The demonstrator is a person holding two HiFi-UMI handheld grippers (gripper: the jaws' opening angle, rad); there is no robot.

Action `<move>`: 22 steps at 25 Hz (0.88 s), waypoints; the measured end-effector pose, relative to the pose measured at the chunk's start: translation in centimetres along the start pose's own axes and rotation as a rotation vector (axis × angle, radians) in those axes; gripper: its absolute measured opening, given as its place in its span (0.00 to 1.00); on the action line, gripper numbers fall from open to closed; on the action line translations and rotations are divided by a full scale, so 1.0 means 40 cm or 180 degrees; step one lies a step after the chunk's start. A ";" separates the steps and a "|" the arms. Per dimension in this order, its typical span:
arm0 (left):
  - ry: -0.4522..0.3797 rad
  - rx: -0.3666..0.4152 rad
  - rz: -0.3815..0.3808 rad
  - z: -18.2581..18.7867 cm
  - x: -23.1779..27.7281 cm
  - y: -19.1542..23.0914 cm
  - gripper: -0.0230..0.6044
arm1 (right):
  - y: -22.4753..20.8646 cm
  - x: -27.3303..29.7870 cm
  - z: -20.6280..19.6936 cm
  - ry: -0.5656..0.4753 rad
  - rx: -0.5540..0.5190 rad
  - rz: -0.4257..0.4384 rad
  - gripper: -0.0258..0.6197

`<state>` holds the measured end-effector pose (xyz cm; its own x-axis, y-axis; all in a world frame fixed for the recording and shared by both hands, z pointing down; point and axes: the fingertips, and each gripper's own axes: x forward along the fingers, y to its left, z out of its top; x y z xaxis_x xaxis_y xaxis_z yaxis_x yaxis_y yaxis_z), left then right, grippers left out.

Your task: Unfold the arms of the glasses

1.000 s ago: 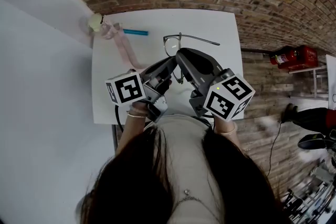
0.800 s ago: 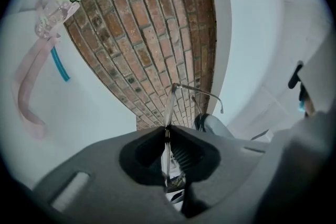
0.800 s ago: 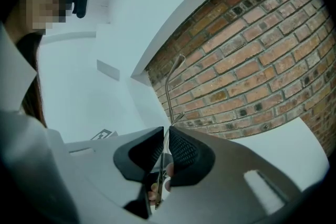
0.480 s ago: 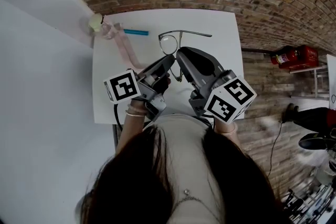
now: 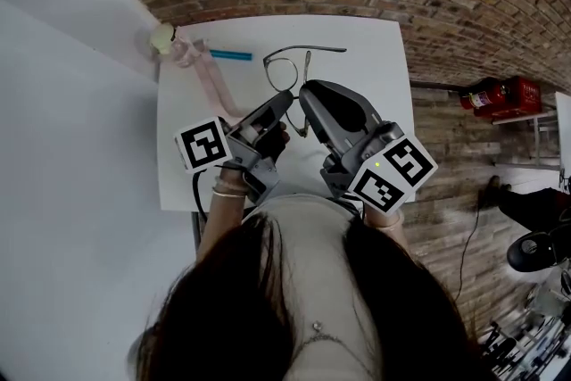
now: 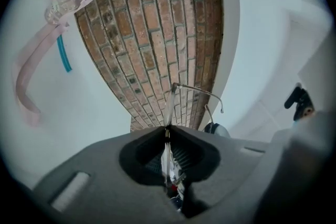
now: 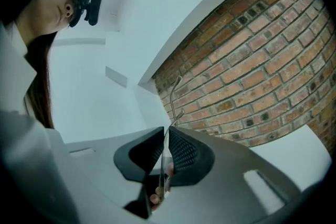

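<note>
While both tools meet over the middle of the white counter [image 5: 375, 111], the glasses [image 5: 285, 71] sit just beyond their tips, toward the far edge. The left gripper [image 5: 284, 100] comes in from the near left and the right gripper [image 5: 303, 90] from the near right, and their noses almost touch at the frame. One round lens shows past the left gripper's tip, and a thin arm runs from the top of the frame out to the right, roughly along the counter's far edge.

Seen from the left gripper view, the left gripper [image 6: 168, 131] is clenched on a thin edge of the glasses [image 6: 169, 113], which runs straight up out of the closed jaws; a curved arm bends off to the right above them. The right gripper view shows the right gripper [image 7: 165, 135] likewise clamped on a slim part of the glasses [image 7: 174, 97], with a wire end rising past the tips against the brick.

Whether the glasses touch the counter or hang above it cannot be told.

At the counter's far left corner lie a pink strap [image 5: 212, 80] with a pale ball at its end and, just beside it, a blue stick [image 5: 230, 55], both well apart from the glasses.
</note>
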<state>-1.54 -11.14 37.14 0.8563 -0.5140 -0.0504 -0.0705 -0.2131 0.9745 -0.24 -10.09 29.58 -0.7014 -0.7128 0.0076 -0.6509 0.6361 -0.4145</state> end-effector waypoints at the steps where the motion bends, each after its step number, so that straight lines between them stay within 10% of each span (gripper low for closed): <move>1: -0.0007 -0.0017 -0.0012 0.002 -0.001 0.000 0.08 | 0.002 -0.001 0.002 -0.0016 -0.0011 0.0014 0.09; 22: -0.0130 -0.0195 -0.0101 0.024 -0.014 0.000 0.08 | 0.031 -0.014 0.024 -0.0147 -0.0150 0.0172 0.09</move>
<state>-2.51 -11.63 36.95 0.8360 -0.5415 -0.0892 -0.0111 -0.1792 0.9837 -0.38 -9.19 28.20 -0.7225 -0.6891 -0.0560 -0.6261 0.6864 -0.3699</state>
